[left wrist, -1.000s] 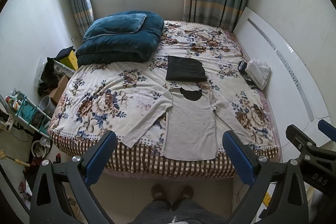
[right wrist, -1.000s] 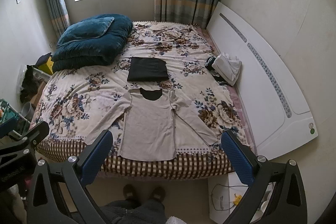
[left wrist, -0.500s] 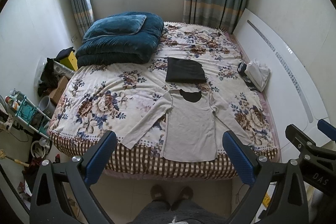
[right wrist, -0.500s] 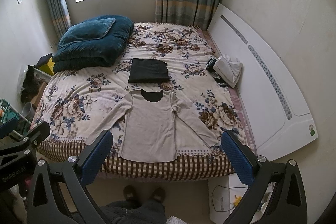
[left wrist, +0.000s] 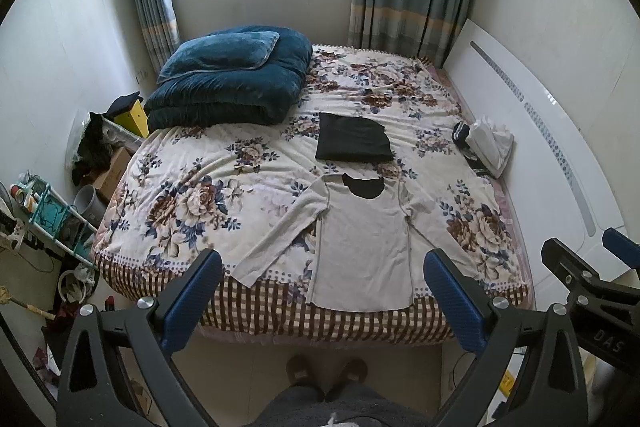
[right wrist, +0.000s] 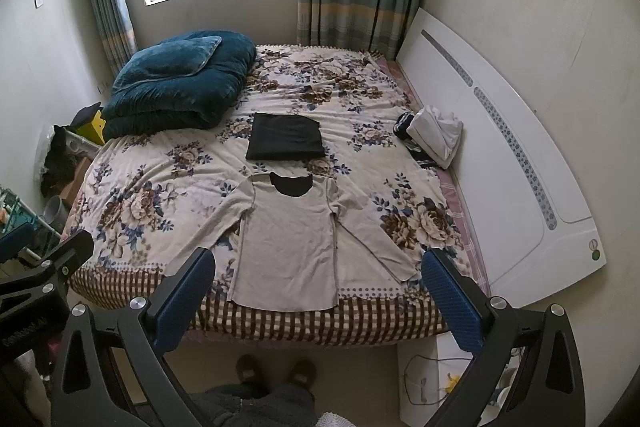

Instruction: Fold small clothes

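A beige long-sleeved shirt [left wrist: 362, 239] lies flat, sleeves spread, at the near edge of the floral bed [left wrist: 200, 195]; it also shows in the right wrist view [right wrist: 290, 247]. A folded black garment [left wrist: 354, 143] lies just beyond its collar, also in the right wrist view [right wrist: 286, 143]. My left gripper [left wrist: 322, 291] is open and empty, held above the floor in front of the bed. My right gripper [right wrist: 318, 287] is open and empty too, at about the same height.
A folded blue quilt with a pillow [left wrist: 228, 83] sits at the bed's far left. White and dark clothes [left wrist: 488, 147] lie by the white headboard [left wrist: 560, 163] on the right. Clutter and a rack [left wrist: 44, 215] stand left of the bed. My feet [right wrist: 276, 367] stand on the floor.
Both views have shifted very slightly; the bed sits a touch lower in the frames. The clothes have not moved and both grippers stay open.
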Action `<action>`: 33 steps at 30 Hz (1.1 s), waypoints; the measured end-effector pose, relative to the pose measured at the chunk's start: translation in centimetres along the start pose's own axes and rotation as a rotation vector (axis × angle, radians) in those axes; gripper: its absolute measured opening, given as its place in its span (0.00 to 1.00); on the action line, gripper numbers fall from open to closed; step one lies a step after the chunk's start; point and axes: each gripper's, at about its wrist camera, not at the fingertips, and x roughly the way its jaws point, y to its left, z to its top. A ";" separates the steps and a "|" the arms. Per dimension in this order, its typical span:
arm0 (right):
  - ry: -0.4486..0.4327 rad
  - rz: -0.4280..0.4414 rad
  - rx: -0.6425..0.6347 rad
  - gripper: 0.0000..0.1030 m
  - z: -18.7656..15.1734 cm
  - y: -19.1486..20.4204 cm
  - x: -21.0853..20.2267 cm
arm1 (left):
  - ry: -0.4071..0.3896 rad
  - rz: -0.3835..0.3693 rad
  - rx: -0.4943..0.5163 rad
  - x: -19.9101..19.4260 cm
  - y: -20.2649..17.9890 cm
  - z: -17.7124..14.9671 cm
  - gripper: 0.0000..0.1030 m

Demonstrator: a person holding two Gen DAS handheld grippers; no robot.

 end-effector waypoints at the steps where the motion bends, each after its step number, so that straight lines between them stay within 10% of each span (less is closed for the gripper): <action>1: 0.001 0.001 0.000 1.00 0.0 -0.1 0.0 | -0.001 0.000 -0.001 0.0 0.0 0.0 1.00; 17: 0.030 0.018 0.074 1.00 1.2 0.4 1.9 | -0.057 0.047 0.000 4.0 -1.4 3.3 1.00; 23: 0.101 -0.076 0.336 1.00 -1.6 -6.1 11.6 | -0.076 0.102 0.062 14.3 -3.0 5.2 1.00; 33: 0.325 -0.210 0.778 0.80 -12.9 -24.0 34.0 | 0.134 0.183 0.125 34.9 -6.2 3.0 1.00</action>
